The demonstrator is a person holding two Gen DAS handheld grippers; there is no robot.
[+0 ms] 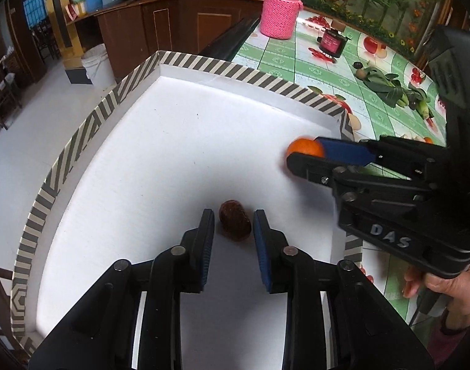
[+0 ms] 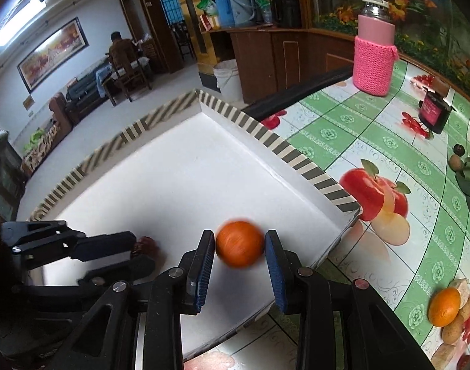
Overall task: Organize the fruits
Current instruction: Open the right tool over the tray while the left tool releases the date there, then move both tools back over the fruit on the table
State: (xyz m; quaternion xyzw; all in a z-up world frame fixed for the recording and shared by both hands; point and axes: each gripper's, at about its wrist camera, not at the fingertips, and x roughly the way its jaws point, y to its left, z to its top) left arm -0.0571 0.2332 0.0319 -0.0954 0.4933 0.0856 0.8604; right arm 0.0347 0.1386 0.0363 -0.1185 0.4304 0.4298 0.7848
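Observation:
A white tray with a black-and-white striped rim sits at the corner of a table covered in a green fruit-print cloth. A dark red fruit lies on the tray floor between the tips of my left gripper; a thin gap shows beside it, so the gripper is open. In the right wrist view, a blurred orange sits between the blue pads of my right gripper, loose, near the tray's right rim. The left gripper and the red fruit appear at lower left there.
On the cloth stand a pink bottle in a knitted sleeve and a black jar. Leafy greens lie further right. Another orange and brown tubers sit near the table's front. A hand holds the right gripper.

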